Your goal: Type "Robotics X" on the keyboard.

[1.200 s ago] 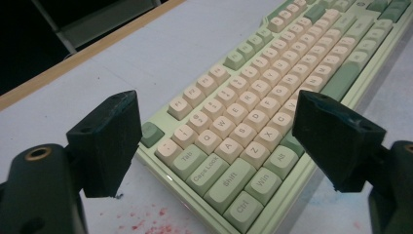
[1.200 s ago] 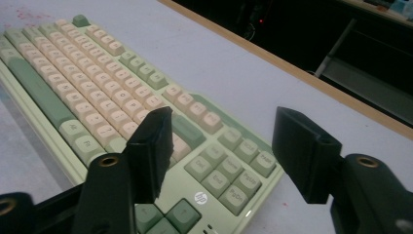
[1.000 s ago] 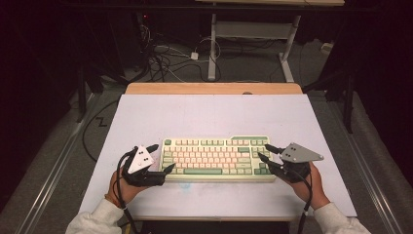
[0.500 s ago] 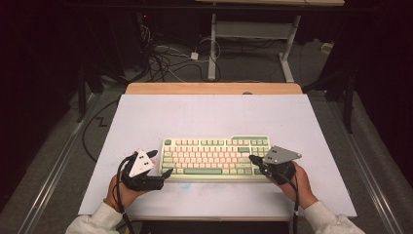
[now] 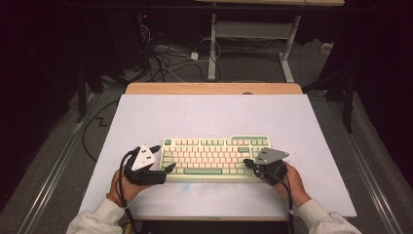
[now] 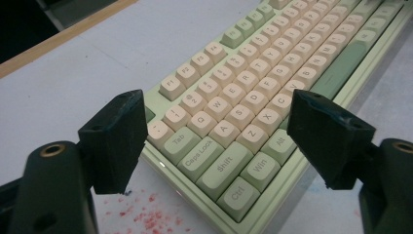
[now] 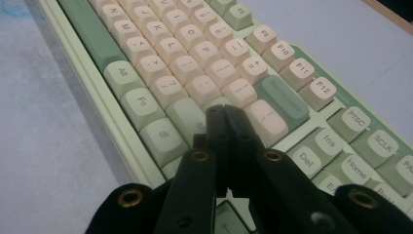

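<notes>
A pale green and cream keyboard (image 5: 214,156) lies on the white table (image 5: 209,117), near its front edge. My left gripper (image 5: 164,157) is at the keyboard's left end, held by a hand. In the left gripper view it (image 6: 216,112) is open, its black jaws wide on either side of the keyboard's (image 6: 253,97) left corner, and they have just been closing slightly without pressing on anything. My right gripper (image 5: 247,161) is at the keyboard's right end. In the right gripper view it (image 7: 224,113) is shut and empty, with its tips just over keys of the keyboard (image 7: 195,63) near Backspace.
Red speckles (image 6: 141,214) mark the table in front of the keyboard's left corner. A wooden strip (image 5: 214,88) edges the table's far side. Cables (image 5: 165,58) and a desk frame (image 5: 253,34) are on the floor beyond.
My right gripper has moved left and down onto the keyboard's right end, and its jaws have shut. The left gripper has stayed by the left end.
</notes>
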A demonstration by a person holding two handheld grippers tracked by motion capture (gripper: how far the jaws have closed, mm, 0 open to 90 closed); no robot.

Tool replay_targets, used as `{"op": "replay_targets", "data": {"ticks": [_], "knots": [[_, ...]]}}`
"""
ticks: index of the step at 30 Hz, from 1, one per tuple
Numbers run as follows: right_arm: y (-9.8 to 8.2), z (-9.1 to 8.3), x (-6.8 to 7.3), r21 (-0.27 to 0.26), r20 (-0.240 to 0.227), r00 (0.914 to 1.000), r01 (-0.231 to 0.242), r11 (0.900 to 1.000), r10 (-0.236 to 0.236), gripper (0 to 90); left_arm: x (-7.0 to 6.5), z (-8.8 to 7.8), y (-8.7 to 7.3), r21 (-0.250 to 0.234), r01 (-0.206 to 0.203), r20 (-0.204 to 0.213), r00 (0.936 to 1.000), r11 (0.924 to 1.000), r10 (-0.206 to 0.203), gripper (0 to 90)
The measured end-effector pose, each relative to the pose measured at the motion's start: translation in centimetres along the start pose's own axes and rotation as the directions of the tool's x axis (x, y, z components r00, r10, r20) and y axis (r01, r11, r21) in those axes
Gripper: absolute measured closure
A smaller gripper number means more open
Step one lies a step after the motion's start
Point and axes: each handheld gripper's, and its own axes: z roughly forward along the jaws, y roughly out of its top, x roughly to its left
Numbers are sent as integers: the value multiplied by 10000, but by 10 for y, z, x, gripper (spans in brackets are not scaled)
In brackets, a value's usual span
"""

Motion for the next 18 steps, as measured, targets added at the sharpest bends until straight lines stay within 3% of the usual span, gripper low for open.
{"op": "replay_targets", "data": {"ticks": [1,3,4,5,6,7,10,15,18], "knots": [[0,1,1,7,1,10000,-58,10000,58,900,0,0,0,0,0,0,10000,10000,0,290],[1,1,1,16,6,10000,-9,10000,9,900,0,2,2,81,-107,46,9999,9999,107,310],[1,2,1,28,12,10000,2,10000,-2,900,0,2,3,72,-86,124,9999,9999,85,369],[1,2,2,66,-19,10000,-28,10000,29,900,1,2,4,34,-115,245,9996,9999,114,487],[0,3,2,148,-36,10000,46,9999,-45,900,1,2,5,61,-142,305,9994,9999,140,501],[-1,4,4,96,13,10000,50,9999,-50,900,2,3,6,83,-148,381,9992,9999,145,593],[0,3,4,165,8,10000,60,9998,-60,900,4,5,12,99,-101,566,9984,9999,95,745],[-1,4,4,111,29,10000,65,9999,-66,900,4,12,18,326,-220,623,9979,9992,199,876],[-1,4,4,88,29,10000,72,9999,-72,900,3,19,23,552,-329,763,9967,9979,286,877]]}}
